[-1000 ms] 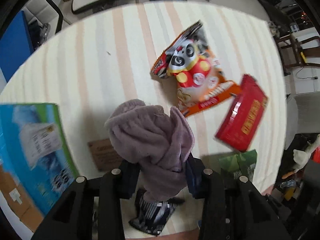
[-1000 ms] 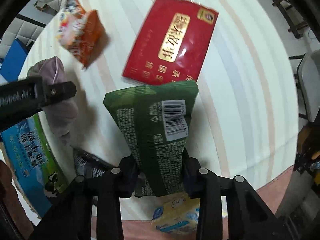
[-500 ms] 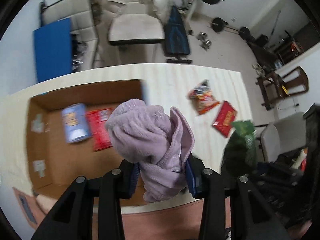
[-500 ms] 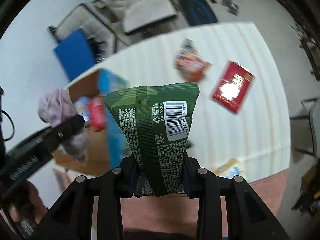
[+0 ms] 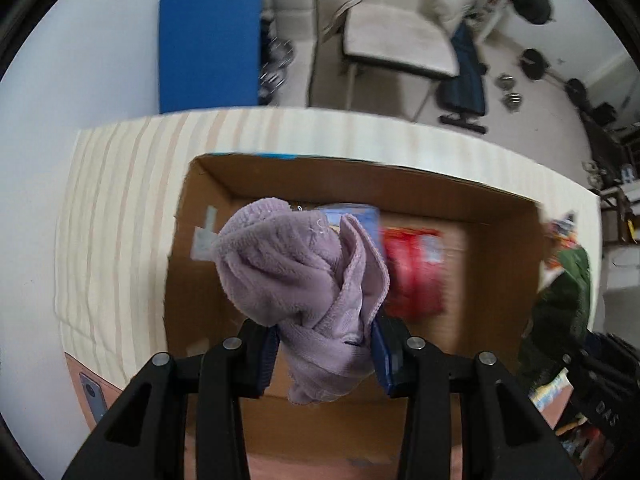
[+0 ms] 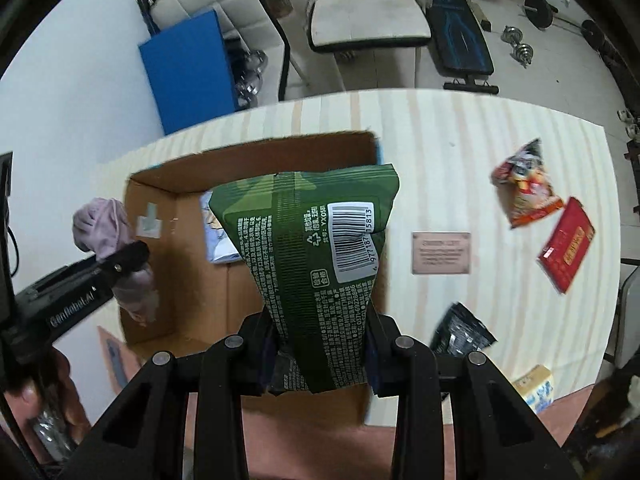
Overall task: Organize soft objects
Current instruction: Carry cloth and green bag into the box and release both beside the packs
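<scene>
My left gripper [image 5: 325,354] is shut on a bunched lilac towel [image 5: 296,264] and holds it above the open cardboard box [image 5: 400,184]. The towel also shows in the right wrist view [image 6: 102,226], left of the box [image 6: 248,152]. My right gripper [image 6: 320,354] is shut on a green snack bag [image 6: 312,248], held over the box's right half. Inside the box lie a red packet [image 5: 414,270] and a blue packet [image 5: 352,216], partly hidden by the towel.
On the striped table right of the box lie a brown plaque [image 6: 441,253], an orange panda snack bag [image 6: 528,190], a red packet [image 6: 566,246], a black packet [image 6: 462,330] and a yellow-blue carton [image 6: 536,388]. A chair and weights stand beyond the table.
Both grippers have lifted from the table with their loads and moved left, over the cardboard box. The view has shifted from the snack packets to the box interior.
</scene>
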{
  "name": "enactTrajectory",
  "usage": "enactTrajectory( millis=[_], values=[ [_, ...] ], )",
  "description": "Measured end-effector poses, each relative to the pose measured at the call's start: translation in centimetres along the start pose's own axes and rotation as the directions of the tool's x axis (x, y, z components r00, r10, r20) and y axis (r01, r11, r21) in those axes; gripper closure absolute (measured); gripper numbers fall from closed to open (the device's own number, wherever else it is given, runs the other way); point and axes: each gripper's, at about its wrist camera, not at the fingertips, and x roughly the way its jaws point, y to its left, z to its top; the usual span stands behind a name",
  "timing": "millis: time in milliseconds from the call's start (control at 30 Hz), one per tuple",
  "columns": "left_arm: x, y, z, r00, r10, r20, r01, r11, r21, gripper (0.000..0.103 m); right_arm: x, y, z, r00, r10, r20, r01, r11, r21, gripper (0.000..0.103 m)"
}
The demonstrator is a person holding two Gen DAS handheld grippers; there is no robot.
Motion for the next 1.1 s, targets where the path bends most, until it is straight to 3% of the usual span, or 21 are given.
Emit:
enactTrajectory(
  millis=[233, 600, 633, 667, 700, 733, 767, 833, 967, 1100],
  values=[
    [5.9, 2.7, 2.5, 0.994, 0.013, -0.112, -0.016, 0.999, -0.029, 0.066, 6.6, 2.2, 2.8, 0.993, -0.101, -0.069, 0.101, 0.995, 0.001, 0.066],
    [7.8, 2.2, 3.3, 0.982, -0.001, -0.186, -0.003, 1.0, -0.017, 0.063, 12.4, 2.0, 4.8, 0.967, -0.229, -0.109, 0.232, 0.973, 0.009, 0.064],
    [7.6, 2.2, 3.3, 0.982, -0.004, -0.189, 0.001, 1.0, -0.02, 0.059, 12.5, 2.2, 4.8, 0.964, -0.239, -0.113, 0.241, 0.971, 0.004, 0.056],
    [7.3, 2.2, 3.4, 0.983, -0.007, -0.185, 0.004, 1.0, -0.015, 0.049, 12.4, 2.4, 4.9, 0.963, -0.242, -0.117, 0.244, 0.97, 0.003, 0.047],
    [6.9, 2.1, 3.4, 0.985, -0.009, -0.174, 0.008, 1.0, -0.006, 0.043, 12.2, 2.5, 4.9, 0.964, -0.241, -0.112, 0.242, 0.97, 0.002, 0.026],
    [6.7, 2.2, 3.6, 0.986, -0.008, -0.167, 0.008, 1.0, -0.002, 0.029, 12.0, 2.8, 4.9, 0.967, -0.234, -0.105, 0.235, 0.972, 0.0, 0.017],
    [6.2, 2.1, 3.5, 0.988, -0.008, -0.154, 0.008, 1.0, 0.001, 0.018, 11.8, 2.9, 4.8, 0.97, -0.217, -0.105, 0.218, 0.976, 0.0, 0.014],
    [5.5, 2.1, 3.4, 0.991, -0.003, -0.136, 0.004, 1.0, 0.007, 0.012, 11.2, 3.5, 4.6, 0.97, -0.224, -0.098, 0.225, 0.974, -0.005, 0.012],
    [3.9, 2.1, 2.6, 0.994, -0.016, -0.106, 0.018, 1.0, 0.013, 0.011, 10.1, 4.3, 4.1, 0.974, -0.211, -0.081, 0.211, 0.978, -0.009, 0.0],
    [2.9, 1.9, 1.3, 0.996, -0.013, -0.083, 0.015, 1.0, 0.019, 0.01, 8.8, 4.7, 3.1, 0.979, -0.193, -0.062, 0.192, 0.981, -0.019, 0.0]
  ],
)
